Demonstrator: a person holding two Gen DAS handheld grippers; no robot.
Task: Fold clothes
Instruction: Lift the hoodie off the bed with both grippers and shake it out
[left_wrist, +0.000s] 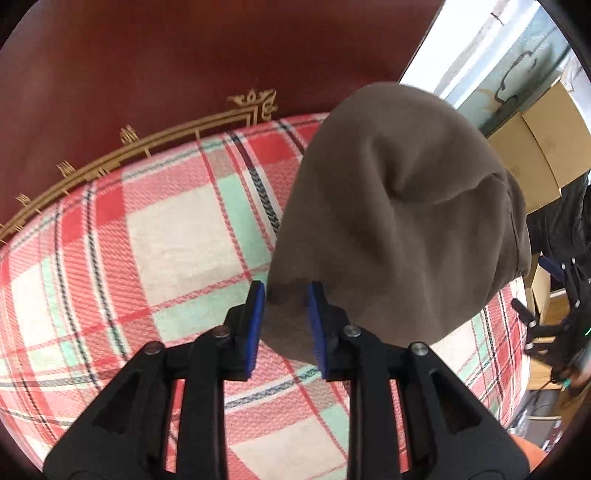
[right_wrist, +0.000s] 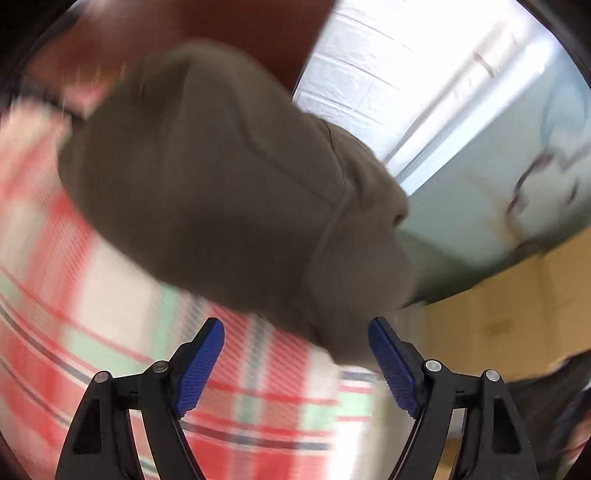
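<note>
Brown garment (left_wrist: 388, 221), a soft knit piece of clothing, is lying bunched on a bed covered by a plaid blanket (left_wrist: 166, 240) in red, pink, mint and cream. In the left wrist view, the left gripper (left_wrist: 286, 325) is pointing steeply down at the near corner of the garment, and that corner is sitting between its two blue pads (left_wrist: 256, 325); the jaws are standing a little apart, and whether the pads are pressing on the cloth cannot be told. Beyond the blanket, on the far side, a dark red wooden headboard (left_wrist: 166, 74) with gold trim is showing. To the right, cardboard boxes (left_wrist: 535, 147) are standing beside the bed, and the other gripper is partly showing at the right edge. In the right wrist view, which is blurred, the right gripper (right_wrist: 295, 354) is spread wide with nothing between its blue pads (right_wrist: 199, 365); the garment (right_wrist: 221, 184) is lying just beyond its fingertips, over the blanket (right_wrist: 74, 314), with a pale wall (right_wrist: 480, 166) on the far right.
</note>
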